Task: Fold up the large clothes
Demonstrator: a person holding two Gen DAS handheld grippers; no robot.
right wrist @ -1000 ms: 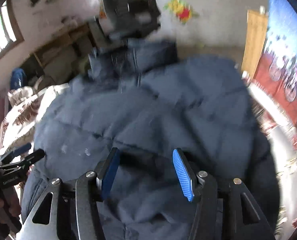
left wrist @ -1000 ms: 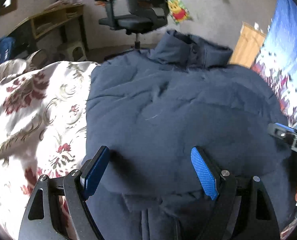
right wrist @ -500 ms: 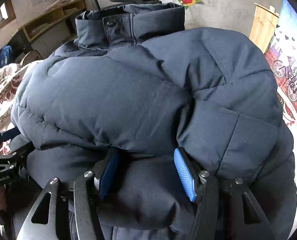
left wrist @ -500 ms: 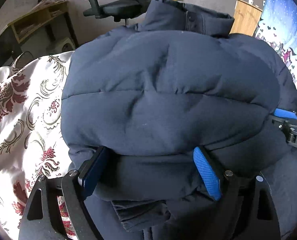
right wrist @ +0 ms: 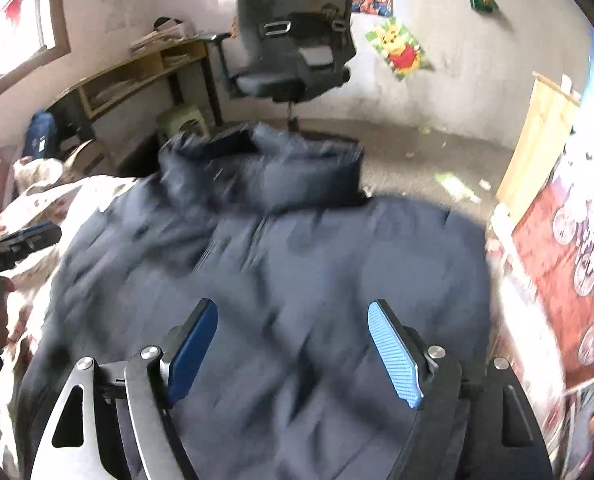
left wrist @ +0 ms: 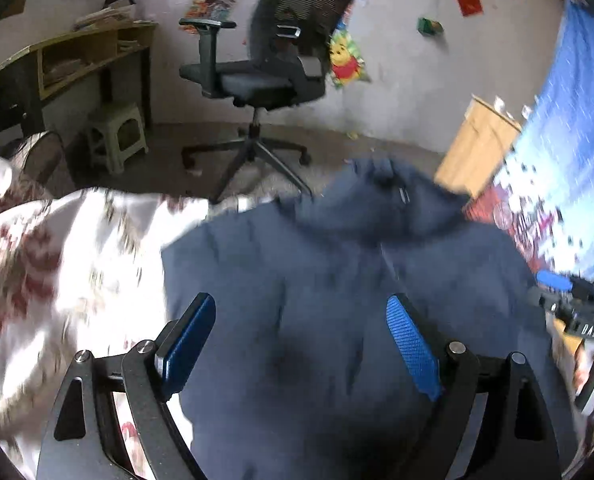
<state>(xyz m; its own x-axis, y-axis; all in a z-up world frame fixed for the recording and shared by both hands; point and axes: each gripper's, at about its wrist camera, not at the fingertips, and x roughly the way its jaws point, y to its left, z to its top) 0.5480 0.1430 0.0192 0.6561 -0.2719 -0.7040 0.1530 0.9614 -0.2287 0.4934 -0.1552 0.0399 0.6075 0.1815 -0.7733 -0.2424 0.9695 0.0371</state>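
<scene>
Half a second on, both hand-held grippers have pulled back and up from the navy puffer jacket (left wrist: 337, 320), which lies folded on the floral bedspread (left wrist: 57, 280), collar toward the office chair (left wrist: 265, 72). Left hand-held gripper (left wrist: 301, 344) and right hand-held gripper (right wrist: 293, 352) are spread wide and grasp nothing, apparently released so the fold settles, though motion blur hides detail.

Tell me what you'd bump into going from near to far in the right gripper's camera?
Right gripper → jacket → its collar → office chair → Pooh poster on the wall.
</scene>
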